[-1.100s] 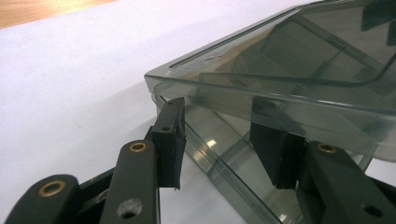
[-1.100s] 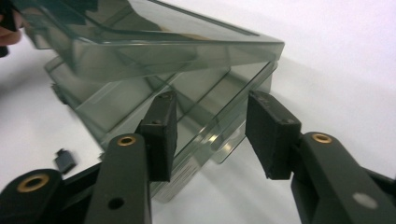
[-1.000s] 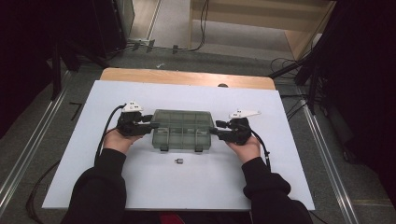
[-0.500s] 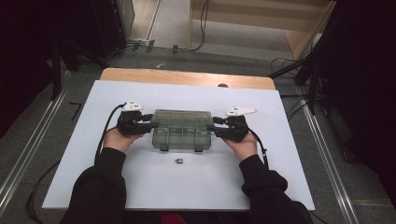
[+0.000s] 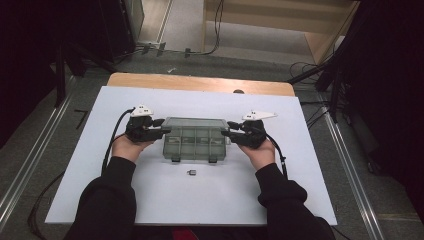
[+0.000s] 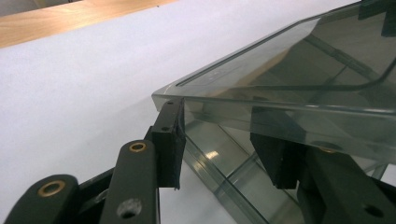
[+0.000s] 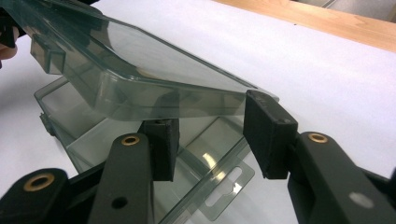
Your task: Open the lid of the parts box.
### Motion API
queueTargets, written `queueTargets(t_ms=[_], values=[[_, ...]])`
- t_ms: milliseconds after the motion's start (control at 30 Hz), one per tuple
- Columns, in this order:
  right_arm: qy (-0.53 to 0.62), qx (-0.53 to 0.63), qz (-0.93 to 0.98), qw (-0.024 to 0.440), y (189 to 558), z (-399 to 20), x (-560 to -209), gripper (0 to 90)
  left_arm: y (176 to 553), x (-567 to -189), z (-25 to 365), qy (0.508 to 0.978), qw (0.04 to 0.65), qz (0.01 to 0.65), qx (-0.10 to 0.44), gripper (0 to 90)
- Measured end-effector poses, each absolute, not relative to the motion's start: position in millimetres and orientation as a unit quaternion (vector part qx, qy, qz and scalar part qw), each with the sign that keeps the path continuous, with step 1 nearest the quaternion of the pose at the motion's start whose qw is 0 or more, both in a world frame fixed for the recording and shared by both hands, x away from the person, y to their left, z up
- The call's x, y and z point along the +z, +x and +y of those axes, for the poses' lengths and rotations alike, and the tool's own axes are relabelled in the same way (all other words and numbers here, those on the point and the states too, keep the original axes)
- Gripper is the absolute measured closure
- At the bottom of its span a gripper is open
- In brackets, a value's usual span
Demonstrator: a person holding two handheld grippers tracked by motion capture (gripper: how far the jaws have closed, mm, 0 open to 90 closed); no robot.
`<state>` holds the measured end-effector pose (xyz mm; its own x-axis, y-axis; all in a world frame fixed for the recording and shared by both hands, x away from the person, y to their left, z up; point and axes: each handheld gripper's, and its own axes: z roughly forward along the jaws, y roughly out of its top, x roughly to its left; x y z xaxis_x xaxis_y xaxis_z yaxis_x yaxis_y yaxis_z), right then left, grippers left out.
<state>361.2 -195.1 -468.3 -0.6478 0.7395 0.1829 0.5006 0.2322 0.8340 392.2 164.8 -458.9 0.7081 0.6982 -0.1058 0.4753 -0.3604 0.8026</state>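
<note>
I work over a counter (image 5: pixel 150 200) covered by a white sheet, with a strip of bare wood along its far edge; beyond it the grey floor carries cables, metal rails run down both sides, and a pale wooden shelf unit stands at the back of a dim room. The clear plastic organiser box (image 5: pixel 195 140) sits at the middle of the white sheet, between my two hands, and a small dark part (image 5: pixel 191 173) lies alone just in front of it, apart from the box. From the high view I see the left gripper (image 5: pixel 161 131) at the box's left end and the right gripper (image 5: pixel 231 135) at its right end, but not how the jaws meet the plastic. The left gripper view shows that: its jaws straddle a corner of the lid (image 6: pixel 289 60), one pad against the outer edge and the other seen through the plastic, clenched on the lid as far as I can judge. The right gripper view shows the lid lifted off the tray, with the compartments below open to sight; its jaws have just been closing with the lid's end between them, the far pad touching the corner and the near pad under the rim, so it seems to be grasping the lid.
</note>
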Motion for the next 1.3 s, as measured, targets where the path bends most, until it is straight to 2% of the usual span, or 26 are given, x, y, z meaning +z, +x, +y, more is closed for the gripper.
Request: queueTargets(t_ms=[1300], values=[[0.432,0.478,0.747,0.163,382,-186,-464,57.6,412,-463,153,0.785,0.454,0.388,0.164,55.6]])
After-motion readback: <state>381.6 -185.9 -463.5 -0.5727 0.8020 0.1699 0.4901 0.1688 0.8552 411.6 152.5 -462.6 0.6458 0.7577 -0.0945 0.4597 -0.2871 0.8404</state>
